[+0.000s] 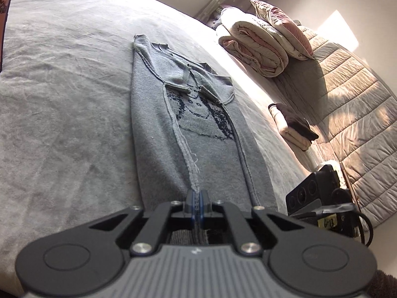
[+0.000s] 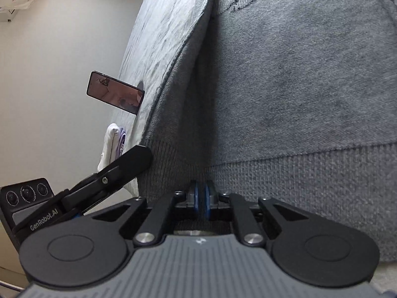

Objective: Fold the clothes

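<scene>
Left gripper [image 1: 197, 200] jaws clamped on the grey sweater [image 1: 198, 134] hem seam. Right gripper [image 2: 201, 196] jaws pinch its ribbed hem. Sweater lies on the bed [image 1: 62, 87].

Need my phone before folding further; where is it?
In the right wrist view, the phone lies at the bed's left edge, just left of the grey sweater.

sweater [image 1: 158, 134] flat on bed [image 1: 62, 99]; folded quilts [image 1: 255, 47] right, behind; phone [image 2: 115, 92] left

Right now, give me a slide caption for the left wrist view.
Left gripper pinches the hem of a grey sweater, sleeves folded in, on a grey bed.
</scene>
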The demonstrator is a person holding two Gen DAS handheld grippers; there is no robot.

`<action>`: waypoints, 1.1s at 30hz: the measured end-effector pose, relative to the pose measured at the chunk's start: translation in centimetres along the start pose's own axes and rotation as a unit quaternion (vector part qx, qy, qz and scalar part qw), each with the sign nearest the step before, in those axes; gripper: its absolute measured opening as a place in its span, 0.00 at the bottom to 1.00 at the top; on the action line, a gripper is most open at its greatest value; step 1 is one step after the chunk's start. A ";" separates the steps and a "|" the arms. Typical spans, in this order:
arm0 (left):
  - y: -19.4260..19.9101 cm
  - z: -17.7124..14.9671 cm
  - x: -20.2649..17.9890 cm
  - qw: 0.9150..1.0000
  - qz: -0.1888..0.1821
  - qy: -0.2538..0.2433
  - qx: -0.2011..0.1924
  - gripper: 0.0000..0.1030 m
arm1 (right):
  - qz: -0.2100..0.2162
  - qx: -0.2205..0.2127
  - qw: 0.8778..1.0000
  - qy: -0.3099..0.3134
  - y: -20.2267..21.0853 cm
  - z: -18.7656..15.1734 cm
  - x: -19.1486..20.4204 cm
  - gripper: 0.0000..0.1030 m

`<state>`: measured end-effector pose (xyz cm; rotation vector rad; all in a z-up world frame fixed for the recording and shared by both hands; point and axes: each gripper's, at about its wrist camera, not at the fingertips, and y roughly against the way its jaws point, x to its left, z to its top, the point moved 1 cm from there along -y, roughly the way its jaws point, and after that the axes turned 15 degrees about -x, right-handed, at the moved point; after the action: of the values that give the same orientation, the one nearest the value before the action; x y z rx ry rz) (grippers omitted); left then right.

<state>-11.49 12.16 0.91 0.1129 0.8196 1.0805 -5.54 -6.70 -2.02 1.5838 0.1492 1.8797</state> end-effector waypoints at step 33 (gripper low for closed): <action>-10.6 7.2 4.9 0.999 0.016 0.008 -0.047 0.22 | -0.079 -0.058 0.993 0.072 -1.7 9.5 0.2 0.31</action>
<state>2.00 13.08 -1.50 0.0390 0.7832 1.1500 3.84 -8.35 -0.24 1.3209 0.2164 1.8436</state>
